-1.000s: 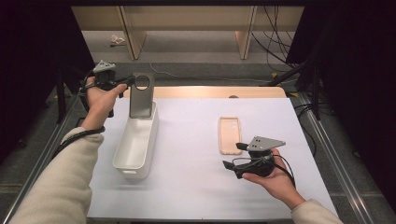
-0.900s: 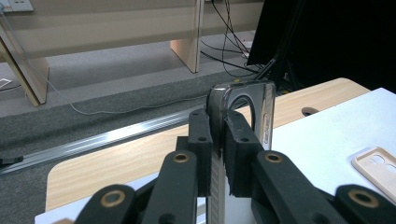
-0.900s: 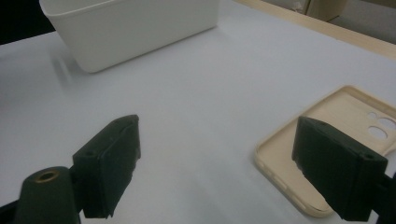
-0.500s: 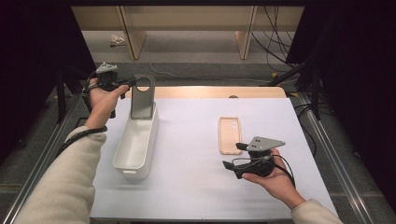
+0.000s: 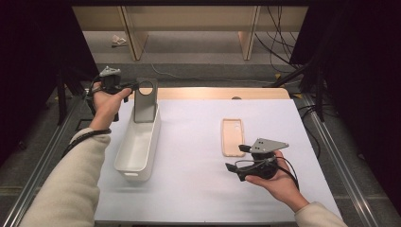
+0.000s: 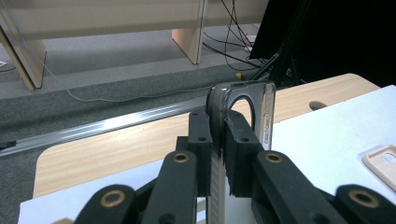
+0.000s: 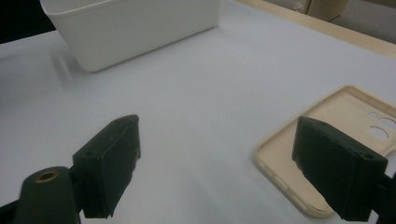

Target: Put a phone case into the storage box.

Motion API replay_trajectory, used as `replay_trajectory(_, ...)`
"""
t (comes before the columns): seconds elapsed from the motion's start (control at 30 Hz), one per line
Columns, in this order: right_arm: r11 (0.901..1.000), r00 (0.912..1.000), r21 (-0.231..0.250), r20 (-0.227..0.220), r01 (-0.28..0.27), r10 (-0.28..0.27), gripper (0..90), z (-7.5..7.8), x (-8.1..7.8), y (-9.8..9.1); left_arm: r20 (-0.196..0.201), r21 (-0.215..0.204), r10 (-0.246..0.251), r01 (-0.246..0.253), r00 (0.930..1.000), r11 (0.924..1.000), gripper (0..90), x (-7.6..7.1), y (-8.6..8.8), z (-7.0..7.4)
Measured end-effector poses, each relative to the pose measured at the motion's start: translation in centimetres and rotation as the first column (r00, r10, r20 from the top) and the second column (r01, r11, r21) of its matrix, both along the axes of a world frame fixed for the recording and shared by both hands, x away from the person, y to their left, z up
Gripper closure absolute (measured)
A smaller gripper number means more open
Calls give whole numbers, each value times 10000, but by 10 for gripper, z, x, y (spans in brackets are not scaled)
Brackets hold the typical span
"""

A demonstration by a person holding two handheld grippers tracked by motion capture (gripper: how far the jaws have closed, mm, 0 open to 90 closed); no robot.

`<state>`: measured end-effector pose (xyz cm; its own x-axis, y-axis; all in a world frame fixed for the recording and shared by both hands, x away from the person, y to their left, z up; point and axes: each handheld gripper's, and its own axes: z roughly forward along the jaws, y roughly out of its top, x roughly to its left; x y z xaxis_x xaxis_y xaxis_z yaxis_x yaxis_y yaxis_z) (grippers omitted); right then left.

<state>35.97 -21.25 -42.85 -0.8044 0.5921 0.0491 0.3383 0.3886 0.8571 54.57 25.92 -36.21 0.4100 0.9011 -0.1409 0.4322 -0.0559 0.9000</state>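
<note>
High view: left gripper (image 5: 127,88) pinches a grey phone case (image 5: 145,100) upright, upper left, over the far end of the white bin (image 5: 137,150).
Right gripper (image 5: 235,161), lower right: jaws spread, empty, beside a beige phone case (image 5: 232,137) lying flat.

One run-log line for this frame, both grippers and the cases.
left gripper: shut on grey phone case, upright over white bin far end | right gripper: open, empty, beside beige phone case flat on table

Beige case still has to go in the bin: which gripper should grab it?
Right. The right gripper is open beside the beige case, which lies flat on the table. The left gripper is shut on the grey case over the bin.
</note>
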Motion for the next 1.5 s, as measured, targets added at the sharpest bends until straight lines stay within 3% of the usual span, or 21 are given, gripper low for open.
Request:
replay_trajectory(1.17, 10000, 10000, -2, -3, -20, 20, 165, -1, 0, 0, -367, -63, 479, -482, 9982, 9988, 789, 6, 3, -24)
replay_trajectory(1.5, 10000, 10000, -5, -11, -38, 38, 165, -1, 1, 0, -462, 355, 694, -678, 9965, 9971, 758, 8, 3, -28)
